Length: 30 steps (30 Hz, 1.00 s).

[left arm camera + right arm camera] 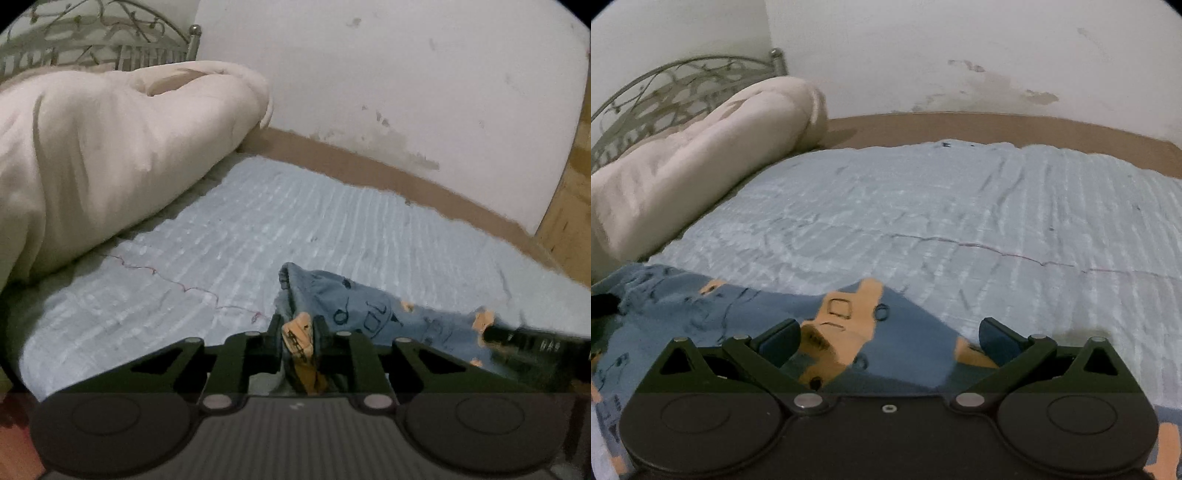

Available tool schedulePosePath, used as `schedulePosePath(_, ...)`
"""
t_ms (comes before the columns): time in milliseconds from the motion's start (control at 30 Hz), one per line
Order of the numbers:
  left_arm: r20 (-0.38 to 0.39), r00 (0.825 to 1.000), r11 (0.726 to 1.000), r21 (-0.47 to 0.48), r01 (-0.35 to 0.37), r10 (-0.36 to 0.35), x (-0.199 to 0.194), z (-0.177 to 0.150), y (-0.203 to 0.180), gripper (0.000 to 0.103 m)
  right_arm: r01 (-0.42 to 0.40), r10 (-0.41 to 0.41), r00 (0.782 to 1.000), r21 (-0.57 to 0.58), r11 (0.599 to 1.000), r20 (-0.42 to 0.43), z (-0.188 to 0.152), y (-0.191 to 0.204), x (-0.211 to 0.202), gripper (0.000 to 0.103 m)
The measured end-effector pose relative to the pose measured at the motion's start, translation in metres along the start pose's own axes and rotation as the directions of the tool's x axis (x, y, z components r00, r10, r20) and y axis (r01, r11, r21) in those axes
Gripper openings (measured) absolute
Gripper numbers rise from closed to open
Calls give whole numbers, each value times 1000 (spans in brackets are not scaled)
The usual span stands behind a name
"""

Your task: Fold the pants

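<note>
Blue pants (354,302) with orange patches and dark doodle prints lie crumpled on a pale blue bed sheet (258,229). In the left wrist view my left gripper (298,325) is shut on an orange-and-blue fold of the pants, which bunches up between the jaws. In the right wrist view the pants (701,314) spread under and in front of my right gripper (888,336). That gripper stands wide open over an orange patch (846,314), with its pads clear of the cloth. The dark shape at the right edge of the left wrist view looks like the right gripper (517,336).
A bulky cream duvet (92,147) is rolled up at the left, in front of a metal headboard (92,40). A brown strip (369,166) runs along the white wall behind the bed. A wooden panel (569,206) stands at the far right. The sheet (960,206) stretches out beyond the pants.
</note>
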<state>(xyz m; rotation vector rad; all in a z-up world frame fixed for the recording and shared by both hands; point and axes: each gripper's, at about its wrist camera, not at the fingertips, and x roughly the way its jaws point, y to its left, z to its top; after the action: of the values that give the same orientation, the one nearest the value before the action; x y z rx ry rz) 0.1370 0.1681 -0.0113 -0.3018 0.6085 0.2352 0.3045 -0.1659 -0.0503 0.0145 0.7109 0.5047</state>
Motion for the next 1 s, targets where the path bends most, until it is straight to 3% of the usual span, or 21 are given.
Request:
schedulePosePath(200,-55,998,1000,-14,-23,22,16,-7,1,17,52,-52,998,-8,999,-37,5,0,14,102)
schedulePosePath(300,-63,998,1000,-11,-24,23,16,-9,2,22,137,-139,989,-47,990,-49,9,4,27,102)
schedulePosePath(333,-69,997,1000,-11,-22,21,16,-9,2,31,185,-187,982,-64,981,-30,10,4,29,102)
schedulePosePath(367,-73,997,1000,-7,-30,29,15,-9,1,33,223,-225,974,-65,973,-24,11,2,31,102)
schedulePosePath(433,-64,996,998,8,-57,58,11,-10,-2,54,235,-236,971,-42,971,-25,11,-2,27,102)
schedulePosePath(500,-44,996,996,30,-79,80,7,-11,-9,77,262,-264,965,-87,961,-4,8,6,16,102)
schedulePosePath(633,-4,996,992,89,-89,90,-5,-14,-31,90,215,-217,976,-212,953,12,-11,25,-14,102)
schedulePosePath(767,-5,997,982,170,-81,83,-8,-24,-61,95,169,-179,984,-284,944,-9,-41,38,-47,102)
schedulePosePath(1000,-44,989,950,285,-125,143,-8,-54,-90,99,174,-173,984,-301,938,28,-98,36,-115,102)
